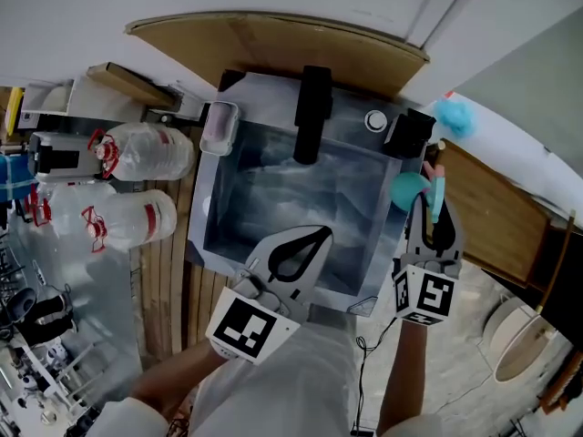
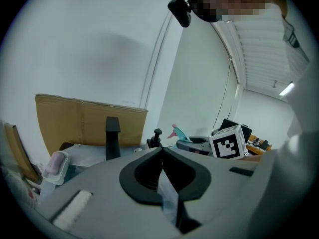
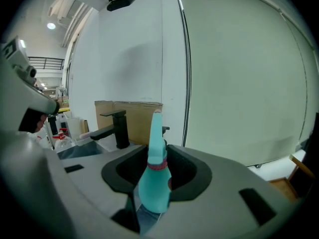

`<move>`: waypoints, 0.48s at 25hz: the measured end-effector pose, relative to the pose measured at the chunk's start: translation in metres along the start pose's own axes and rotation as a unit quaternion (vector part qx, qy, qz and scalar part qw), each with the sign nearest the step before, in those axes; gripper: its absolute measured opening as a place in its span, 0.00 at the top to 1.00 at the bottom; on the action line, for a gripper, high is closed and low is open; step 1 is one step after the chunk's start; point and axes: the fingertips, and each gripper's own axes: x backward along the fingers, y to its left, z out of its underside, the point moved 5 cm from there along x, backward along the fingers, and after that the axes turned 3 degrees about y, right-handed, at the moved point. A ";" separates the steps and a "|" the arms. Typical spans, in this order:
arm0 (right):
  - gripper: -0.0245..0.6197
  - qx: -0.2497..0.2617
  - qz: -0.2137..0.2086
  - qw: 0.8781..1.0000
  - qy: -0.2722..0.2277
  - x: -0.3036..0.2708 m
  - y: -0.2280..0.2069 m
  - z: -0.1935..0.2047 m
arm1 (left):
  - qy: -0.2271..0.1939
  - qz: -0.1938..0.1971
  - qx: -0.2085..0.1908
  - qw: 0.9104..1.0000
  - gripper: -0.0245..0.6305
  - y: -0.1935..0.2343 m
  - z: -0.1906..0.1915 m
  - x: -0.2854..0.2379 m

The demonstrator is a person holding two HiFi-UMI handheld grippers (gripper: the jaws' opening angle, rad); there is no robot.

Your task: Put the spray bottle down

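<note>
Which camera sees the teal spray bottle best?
Right gripper view: the spray bottle stands big between the fingers. Head view shows it from above, partly hidden; left gripper view, only its tiny nozzle.

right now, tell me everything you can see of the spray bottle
The spray bottle is turquoise and looks like smooth plastic. It has a rounded body, a dark pink ring at the neck, and a narrow turquoise spray head with a pale pinkish tip. The right gripper is closed on it: the body sits low between the jaws and the head rises past them. From the head view it hangs by the right edge of the sink. Nothing else visibly touches it, and its base is hidden.
</note>
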 end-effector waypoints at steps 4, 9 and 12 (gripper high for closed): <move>0.78 -0.006 -0.007 1.000 0.002 -0.003 -0.001 0.000 | 0.000 0.002 0.000 1.000 0.96 -0.001 -0.001 -0.005; 0.78 -0.021 -0.012 1.000 0.005 -0.003 -0.006 0.002 | 0.001 0.006 -0.004 1.000 0.96 -0.005 -0.001 -0.007; 0.78 -0.023 -0.017 1.000 0.013 -0.004 -0.006 0.007 | 0.000 0.006 -0.006 1.000 0.96 -0.007 -0.001 -0.006</move>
